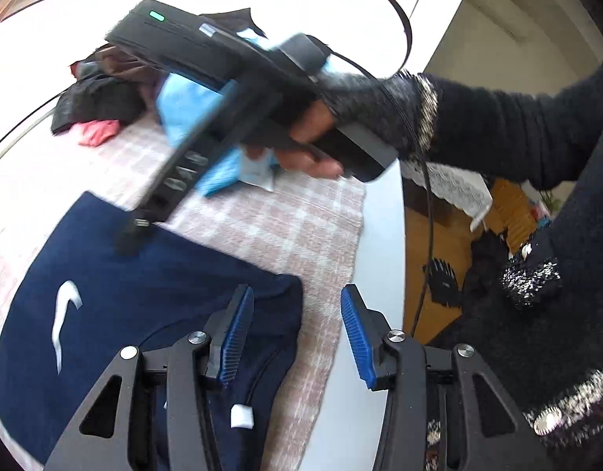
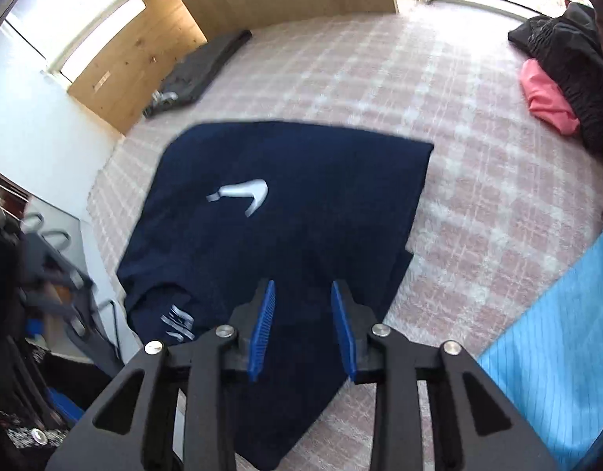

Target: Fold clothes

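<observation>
Where plaid blanket (image 2: pixel 439 90) spreads, folded navy shirt (image 2: pixel 285 212), collar toward both gaping hand-held grippers (image 2: pixel 303 324).

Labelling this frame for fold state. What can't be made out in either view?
- Navy shirt: near end is covered by the right gripper in the right wrist view; the left gripper covers its collar area in the left wrist view.
- Clothes pile: half hidden behind the right gripper's body in the left wrist view; cut by the frame edge in the right.
- Shirt's lower print: too blurred to read.
- Blue cloth: cut off by the frame edge.
</observation>
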`<control>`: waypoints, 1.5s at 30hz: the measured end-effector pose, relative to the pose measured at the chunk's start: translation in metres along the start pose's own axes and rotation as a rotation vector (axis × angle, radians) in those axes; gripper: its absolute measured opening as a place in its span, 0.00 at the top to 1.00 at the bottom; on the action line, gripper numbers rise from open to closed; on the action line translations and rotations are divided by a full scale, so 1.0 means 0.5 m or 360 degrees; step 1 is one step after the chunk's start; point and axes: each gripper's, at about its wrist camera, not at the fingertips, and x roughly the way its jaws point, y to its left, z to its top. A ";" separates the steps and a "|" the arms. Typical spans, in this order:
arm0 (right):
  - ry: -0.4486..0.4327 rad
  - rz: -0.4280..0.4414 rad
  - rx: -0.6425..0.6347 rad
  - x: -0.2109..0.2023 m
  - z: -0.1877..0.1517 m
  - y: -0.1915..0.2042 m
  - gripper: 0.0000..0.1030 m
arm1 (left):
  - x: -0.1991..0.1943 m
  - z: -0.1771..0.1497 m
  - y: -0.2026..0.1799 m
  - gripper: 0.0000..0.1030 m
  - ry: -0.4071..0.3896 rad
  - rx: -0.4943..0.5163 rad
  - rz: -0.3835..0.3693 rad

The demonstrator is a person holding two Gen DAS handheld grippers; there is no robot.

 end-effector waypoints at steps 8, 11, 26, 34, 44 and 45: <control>-0.0302 0.0093 0.0280 -0.096 -0.018 -0.053 0.58 | -0.190 -0.226 0.202 0.49 -0.0265 -0.0942 0.0352; -0.0403 0.0092 0.0283 -0.095 0.016 -0.042 0.58 | -0.202 -0.261 0.277 0.49 -0.0407 -0.1146 0.0362; 0.0214 0.0247 -0.0395 0.205 0.335 0.302 0.90 | -0.135 -0.319 0.171 0.49 -0.0359 -0.1099 0.0366; 0.0216 0.0153 -0.0366 0.253 0.332 0.287 0.95 | -0.138 -0.341 0.173 0.48 -0.0372 -0.1106 0.0290; 0.0120 0.0168 -0.0091 0.229 0.365 0.224 0.94 | -0.203 -0.329 0.229 0.48 -0.0397 -0.1062 0.0341; 0.0057 0.0146 -0.0075 0.198 0.362 0.218 0.94 | -0.210 -0.323 0.242 0.48 -0.0396 -0.1046 0.0348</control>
